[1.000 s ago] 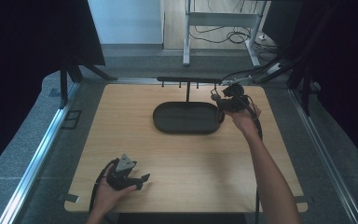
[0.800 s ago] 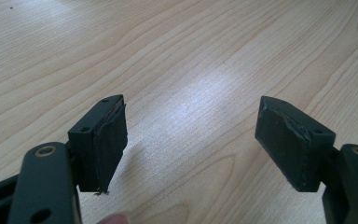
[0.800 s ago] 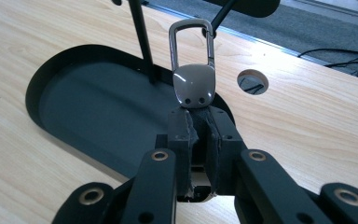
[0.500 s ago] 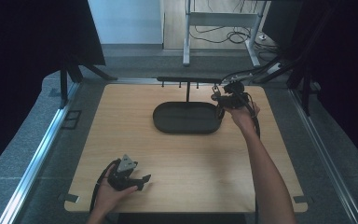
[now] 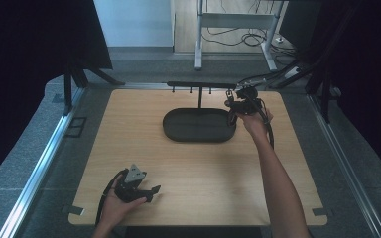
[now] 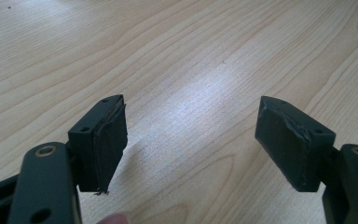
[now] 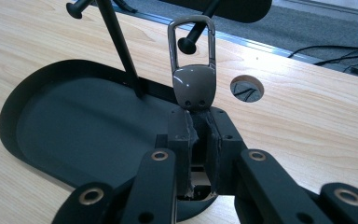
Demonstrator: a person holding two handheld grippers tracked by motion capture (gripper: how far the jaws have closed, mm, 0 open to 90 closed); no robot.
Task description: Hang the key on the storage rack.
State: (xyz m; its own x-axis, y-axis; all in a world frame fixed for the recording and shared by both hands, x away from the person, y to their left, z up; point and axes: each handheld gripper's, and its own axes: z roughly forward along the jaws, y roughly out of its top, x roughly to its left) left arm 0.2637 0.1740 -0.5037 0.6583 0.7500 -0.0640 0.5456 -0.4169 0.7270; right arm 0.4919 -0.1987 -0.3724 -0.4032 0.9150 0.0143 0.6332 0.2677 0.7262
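gripping one carabiner (image 7: 194,70), right gripper (image 7: 200,122) above one tray (image 7: 74,126)

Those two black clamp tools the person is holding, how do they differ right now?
The left hand-held gripper has its jaws wide apart, holding nothing; the right hand-held gripper is shut on a carabiner clip. The left rests low at the table's near edge; the right is raised at the far side beside the black tray. Both have black padded jaws.
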